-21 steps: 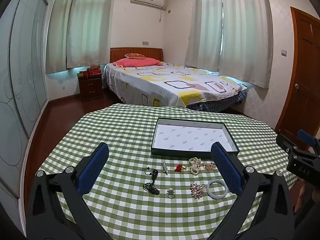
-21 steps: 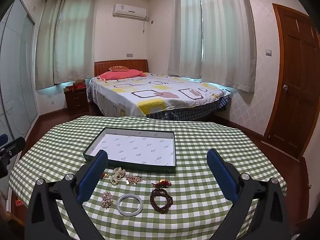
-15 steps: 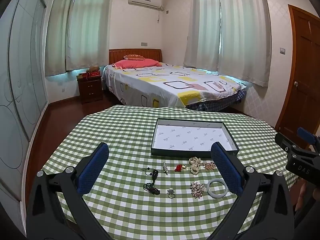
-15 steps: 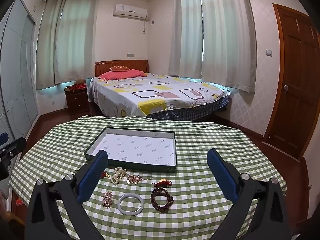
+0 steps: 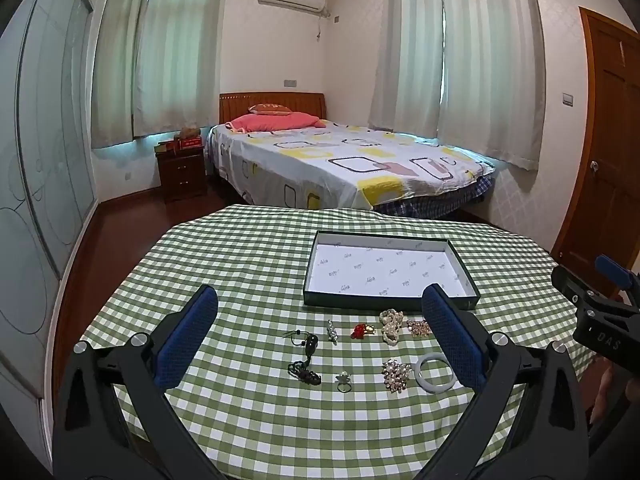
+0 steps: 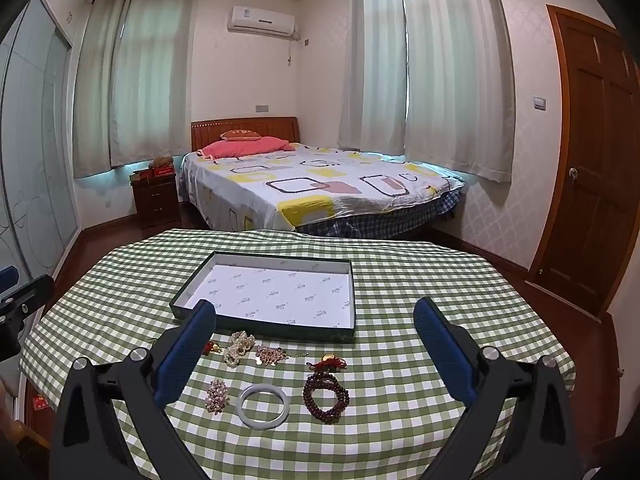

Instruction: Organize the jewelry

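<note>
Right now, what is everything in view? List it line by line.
tray: 1, dark green, white lining, mid-table
jewelry pieces: about ten, mixed, on the cloth before the tray
white bangle: 1, front row
bead bracelet: 1, dark red, right of bangle
tablecloth: 1, green-white check
bed: 1, patterned sheet, behind
nightstand: 1, dark wood
door: 1, brown
left gripper: open
right gripper: open

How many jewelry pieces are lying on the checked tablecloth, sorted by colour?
Black: 1, black corded pendant
Silver: 2, small silver pin, silver ring
Red: 3, small red ornament, red-and-gold knot charm, dark red bead bracelet
White: 2, pearl bunch, white stone bangle
Gold-toned: 2, gold chain piece, sparkly rhinestone cluster
Total: 10
</note>
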### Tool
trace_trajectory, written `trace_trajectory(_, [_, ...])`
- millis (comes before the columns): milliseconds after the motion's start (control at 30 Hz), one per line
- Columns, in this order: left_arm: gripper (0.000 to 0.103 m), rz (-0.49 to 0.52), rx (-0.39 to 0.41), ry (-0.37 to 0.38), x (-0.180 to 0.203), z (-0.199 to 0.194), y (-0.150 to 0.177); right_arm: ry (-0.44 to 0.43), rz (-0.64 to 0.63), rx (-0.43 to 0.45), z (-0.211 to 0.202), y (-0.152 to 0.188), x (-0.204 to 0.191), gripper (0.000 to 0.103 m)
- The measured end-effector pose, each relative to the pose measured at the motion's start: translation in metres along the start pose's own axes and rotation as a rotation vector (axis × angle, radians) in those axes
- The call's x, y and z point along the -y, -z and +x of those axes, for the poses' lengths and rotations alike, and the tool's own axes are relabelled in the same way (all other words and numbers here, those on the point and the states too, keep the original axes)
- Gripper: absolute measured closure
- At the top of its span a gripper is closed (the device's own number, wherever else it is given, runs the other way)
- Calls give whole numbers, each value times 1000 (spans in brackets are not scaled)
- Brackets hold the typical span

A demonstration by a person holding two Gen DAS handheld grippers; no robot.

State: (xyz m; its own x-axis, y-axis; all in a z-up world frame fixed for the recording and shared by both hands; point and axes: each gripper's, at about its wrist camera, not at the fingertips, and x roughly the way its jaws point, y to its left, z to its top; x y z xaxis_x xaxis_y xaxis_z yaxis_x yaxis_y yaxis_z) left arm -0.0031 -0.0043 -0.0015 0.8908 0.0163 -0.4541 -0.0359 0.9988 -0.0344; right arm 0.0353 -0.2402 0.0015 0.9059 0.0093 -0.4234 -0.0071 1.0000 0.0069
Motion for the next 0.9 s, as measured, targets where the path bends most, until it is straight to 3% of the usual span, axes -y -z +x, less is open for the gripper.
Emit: trace_trajectory(900, [3,-6,-12,1,1,1,4,-12,-12,1,1,0,-5,6])
